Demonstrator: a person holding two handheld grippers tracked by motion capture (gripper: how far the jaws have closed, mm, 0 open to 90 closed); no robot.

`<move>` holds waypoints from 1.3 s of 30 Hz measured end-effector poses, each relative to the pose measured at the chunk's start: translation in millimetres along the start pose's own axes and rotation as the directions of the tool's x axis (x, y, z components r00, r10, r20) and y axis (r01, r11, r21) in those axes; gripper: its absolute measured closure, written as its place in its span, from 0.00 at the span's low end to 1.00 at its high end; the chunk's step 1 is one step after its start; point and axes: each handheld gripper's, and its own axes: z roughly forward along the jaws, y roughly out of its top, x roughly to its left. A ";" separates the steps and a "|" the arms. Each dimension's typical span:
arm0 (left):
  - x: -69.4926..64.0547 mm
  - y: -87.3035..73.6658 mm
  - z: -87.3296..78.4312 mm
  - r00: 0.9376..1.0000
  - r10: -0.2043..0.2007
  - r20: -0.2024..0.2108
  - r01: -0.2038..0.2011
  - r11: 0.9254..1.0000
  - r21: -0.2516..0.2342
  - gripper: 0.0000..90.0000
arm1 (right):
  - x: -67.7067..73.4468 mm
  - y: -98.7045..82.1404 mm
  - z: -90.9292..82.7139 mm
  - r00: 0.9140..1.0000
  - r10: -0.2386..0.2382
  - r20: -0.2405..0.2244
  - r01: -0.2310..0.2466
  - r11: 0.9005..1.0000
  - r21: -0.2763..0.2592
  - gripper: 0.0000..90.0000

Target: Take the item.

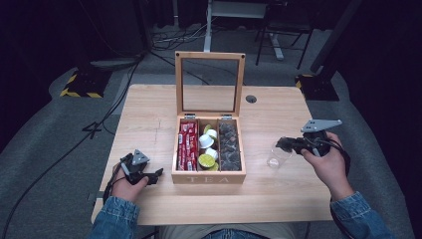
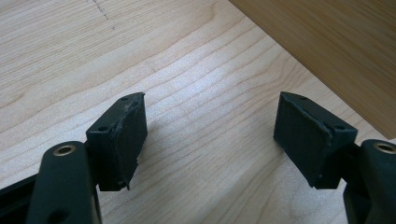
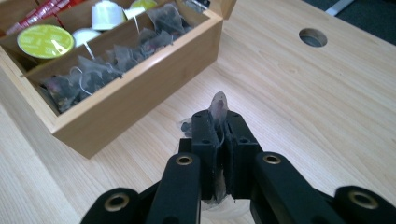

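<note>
A wooden tea box point(image 1: 209, 177) stands open mid-table, with red packets point(image 1: 187, 144) on its left, capsules point(image 1: 207, 149) in the middle and dark tea bags point(image 1: 230, 147) on its right. My right gripper point(image 1: 284, 144) hovers to the right of the box, shut on a translucent tea bag point(image 3: 218, 106) whose tip pokes out above the jaws. A clear plastic cup point(image 1: 275, 157) stands just under that gripper. My left gripper point(image 1: 157, 175) rests low on the table to the left of the box, open, with bare wood between its pads point(image 2: 126, 135).
The box's glass lid point(image 1: 209, 82) stands upright at the back. A round cable hole point(image 1: 251, 98) lies in the tabletop behind the box's right side. Bare wood stretches on both sides of the box. Cables run over the floor beyond the table.
</note>
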 end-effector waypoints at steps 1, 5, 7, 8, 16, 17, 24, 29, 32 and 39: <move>0.0 0.0 0.0 1.000 -0.001 0.000 0.001 1.000 0.000 0.29 | -0.5 -1.1 1.4 1.000 -0.002 0.002 0.002 1.000 0.010 0.94; 0.0 0.0 0.0 1.000 0.000 0.000 0.000 1.000 0.000 0.29 | -3.1 -4.9 8.6 1.000 -0.001 0.004 0.001 0.999 0.044 0.94; 0.0 0.0 0.0 1.000 0.000 0.000 0.000 1.000 0.000 0.29 | -3.6 -6.2 11.7 1.000 0.000 0.003 0.000 0.998 0.057 0.94; 0.0 0.0 0.0 1.000 0.000 0.000 0.000 1.000 0.000 0.29 | -3.7 -6.9 13.4 1.000 -0.001 0.001 0.001 0.998 0.065 0.94; 0.0 0.0 0.0 1.000 0.000 0.000 0.000 1.000 0.000 0.29 | -5.9 -12.4 24.6 1.000 0.010 -0.007 -0.009 0.995 0.104 0.93; 0.0 0.0 0.0 1.000 0.000 0.000 0.000 1.000 0.000 0.29 | -6.1 -13.0 25.7 1.000 0.010 -0.007 -0.010 0.994 0.107 0.93; -0.2 0.1 0.1 1.000 -0.003 0.000 0.003 1.000 0.001 0.29 | -7.6 -18.0 31.3 1.000 0.022 -0.010 -0.021 0.993 0.113 0.86; -0.2 0.1 0.2 1.000 -0.004 0.000 0.004 1.000 0.000 0.29 | -9.7 -19.6 29.9 0.999 0.038 0.002 -0.039 0.996 0.081 0.69; -0.2 0.1 0.2 1.000 -0.004 0.000 0.004 1.000 0.000 0.29 | -9.8 -19.3 28.7 0.999 0.044 0.006 -0.044 0.997 0.069 0.63; -0.2 0.1 0.2 1.000 -0.004 0.000 0.004 1.000 0.001 0.29 | -10.7 -19.4 28.0 0.998 0.056 0.011 -0.056 0.997 0.045 0.54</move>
